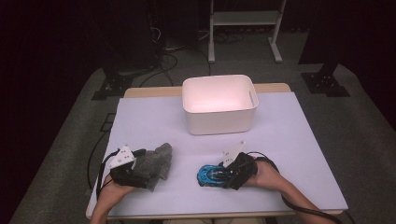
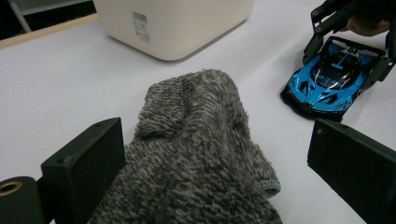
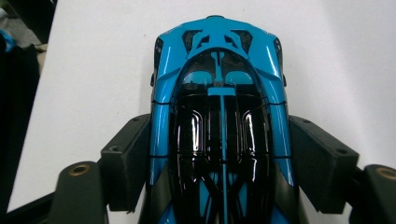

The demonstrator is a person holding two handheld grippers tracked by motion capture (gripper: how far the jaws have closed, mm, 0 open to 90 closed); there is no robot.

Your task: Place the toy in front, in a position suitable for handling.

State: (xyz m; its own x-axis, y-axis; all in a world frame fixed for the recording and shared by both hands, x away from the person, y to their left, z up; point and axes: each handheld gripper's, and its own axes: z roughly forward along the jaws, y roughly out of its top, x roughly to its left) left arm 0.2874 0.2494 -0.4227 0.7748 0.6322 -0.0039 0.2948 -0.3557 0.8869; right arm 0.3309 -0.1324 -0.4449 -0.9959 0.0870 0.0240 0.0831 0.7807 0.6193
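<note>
— What's between my right jaws?

— In the right gripper view your right gripper [image 3: 219, 163] has its two jaws pressed to the flanks of the car [image 3: 219, 116], one on each side at mid-body. They look closed on it, with no gap showing. The car's long axis runs straight up the frame, away from the jaws, so you hold it across its width.

— And my left?

— In the left gripper view the left gripper [image 2: 215, 172] has its jaws wide, one at the lower left of the frame, one at the lower right. The cloth [image 2: 201, 149] lies between them and runs up toward the frame's middle. I can't tell whether either jaw touches it.

— Where does it all sit on the table?

— In the high view the cloth [image 1: 154, 163] is at lower left under the left gripper [image 1: 135, 170], and the car [image 1: 212, 175] is at lower centre in the right gripper [image 1: 229, 173]. The bin [image 1: 219, 126] stands above them, at centre.

— Which hand is nearer the bin?

— I'd judge the right, slightly. The bin sits up and just left of it.
</note>
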